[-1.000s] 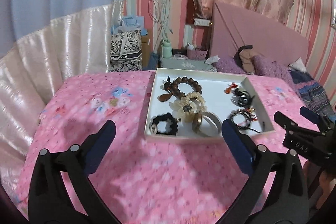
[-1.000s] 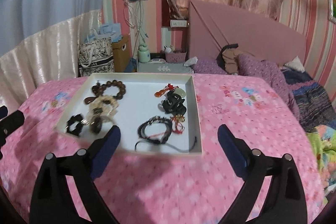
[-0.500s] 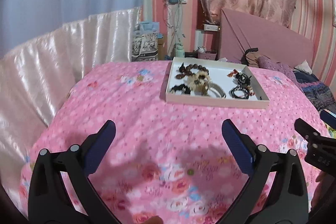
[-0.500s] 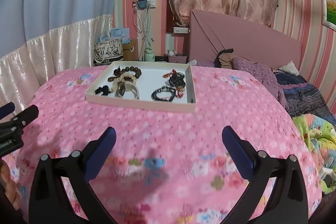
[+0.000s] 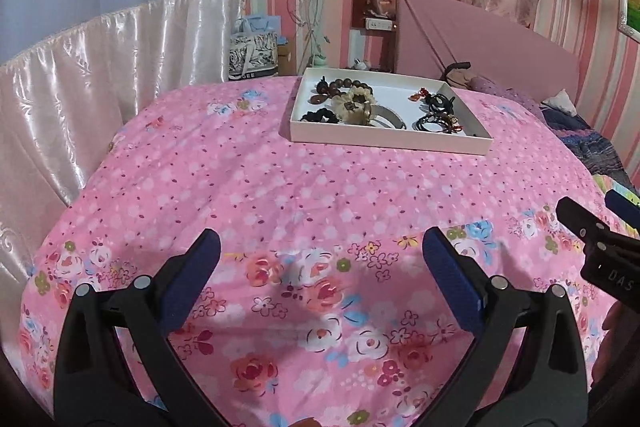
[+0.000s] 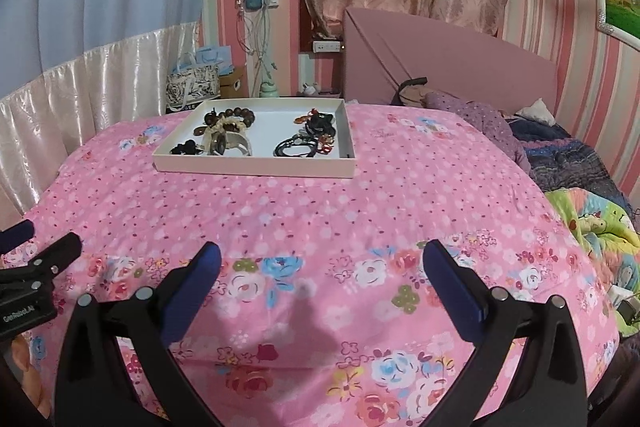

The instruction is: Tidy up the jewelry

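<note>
While I hold both tongs low over the pink flowered bedspread [image 5: 280, 187], this is what I read:

Left tongs [image 5: 320, 255]: released, blue pads spread wide, nothing between them, hovering above the near edge of the bedspread.
Right tongs [image 6: 320, 263]: released likewise, pads wide apart and empty.
Jewelry tray [image 5: 384, 141]: white, shallow, resting on the bedspread well ahead of both tongs; slightly right of centre from my left tongs, slightly left of centre from my right.
Tray contents: on its left side a brown bead bracelet [image 6: 230, 115], a cream flower-shaped piece [image 5: 354, 103], a black scrunchie-like ring [image 5: 318, 115] and a silver bangle [image 6: 240, 147]; on its right side dark cord bracelets [image 6: 294, 147] with red-orange charms [image 5: 420, 94].
Writing on left tongs: "GenRobot.AI", seen at the left edge of my right view.
Writing on right tongs: "DAS", seen at the right edge of my left view; I cannot read any more of it.
Beyond the tray: a patterned tote bag [image 6: 194, 87] on the floor, ahead and to the left.
</note>
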Tool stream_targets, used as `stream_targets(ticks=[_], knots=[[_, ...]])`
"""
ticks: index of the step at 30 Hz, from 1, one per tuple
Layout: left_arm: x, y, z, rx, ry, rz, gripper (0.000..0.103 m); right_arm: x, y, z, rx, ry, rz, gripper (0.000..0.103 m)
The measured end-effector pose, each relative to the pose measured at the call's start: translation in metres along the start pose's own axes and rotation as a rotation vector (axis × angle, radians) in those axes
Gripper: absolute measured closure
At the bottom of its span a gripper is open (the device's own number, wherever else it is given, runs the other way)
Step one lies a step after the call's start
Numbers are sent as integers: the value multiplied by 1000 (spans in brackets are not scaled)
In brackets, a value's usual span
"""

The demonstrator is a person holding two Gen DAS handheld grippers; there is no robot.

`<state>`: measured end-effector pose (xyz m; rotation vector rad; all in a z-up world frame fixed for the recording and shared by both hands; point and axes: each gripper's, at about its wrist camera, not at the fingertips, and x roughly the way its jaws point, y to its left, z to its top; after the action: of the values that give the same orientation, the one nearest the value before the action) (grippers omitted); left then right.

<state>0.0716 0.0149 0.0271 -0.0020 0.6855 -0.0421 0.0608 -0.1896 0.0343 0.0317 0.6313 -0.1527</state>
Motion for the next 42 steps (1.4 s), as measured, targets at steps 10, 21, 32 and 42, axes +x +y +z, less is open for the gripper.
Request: stream_targets(ticks=[10,21,32,42], knots=[[-10,-2,-3,20,-41,24,3,0,-2,-1,15,1,-6,2],[-7,0,0,1,-18,36,3,4,-2,-2,16,12,-6,2],[-9,-2,-1,12,-19,52,3,7,4,-4,11,13,-3,2],[-12,-8,-2,36,-35,63,3,6,1,-4,36,9,-16,2]])
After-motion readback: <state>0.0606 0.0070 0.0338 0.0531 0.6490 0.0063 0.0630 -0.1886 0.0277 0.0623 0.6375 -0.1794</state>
